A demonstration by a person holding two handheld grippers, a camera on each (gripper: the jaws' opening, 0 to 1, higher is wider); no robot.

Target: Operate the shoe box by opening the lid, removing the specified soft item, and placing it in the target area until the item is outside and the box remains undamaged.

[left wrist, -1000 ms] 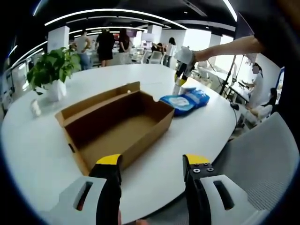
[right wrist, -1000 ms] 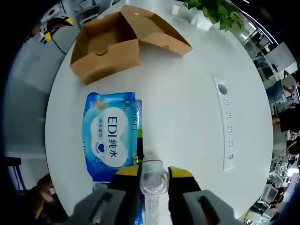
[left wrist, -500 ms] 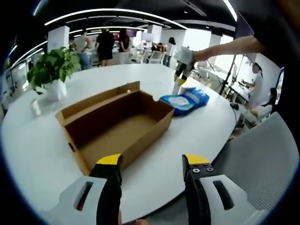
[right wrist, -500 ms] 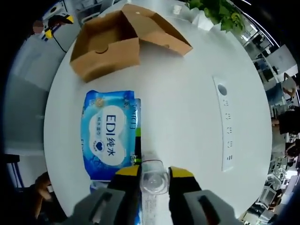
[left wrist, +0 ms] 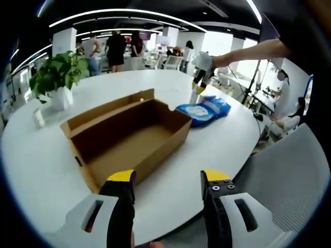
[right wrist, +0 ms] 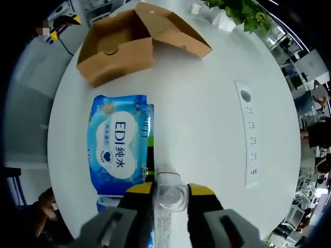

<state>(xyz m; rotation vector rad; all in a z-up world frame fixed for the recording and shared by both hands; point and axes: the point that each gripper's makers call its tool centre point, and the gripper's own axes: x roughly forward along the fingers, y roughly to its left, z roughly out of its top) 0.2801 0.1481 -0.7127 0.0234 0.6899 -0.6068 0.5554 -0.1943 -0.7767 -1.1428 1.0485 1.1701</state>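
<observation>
Right gripper (right wrist: 169,192) grips clear cup (right wrist: 170,192) — wipes pack (right wrist: 118,147) just beside.

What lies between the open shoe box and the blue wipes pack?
Bare white table separates the shoe box from the wipes pack, seen in the right gripper view.

1. The clear plastic container (right wrist: 171,192) hides its own lower part between the right gripper's fingers (right wrist: 138,192).
2. The blue wet-wipe pack (right wrist: 118,149) has small print too small to read.
3. The green pack (right wrist: 150,155) beneath it is mostly covered.
</observation>
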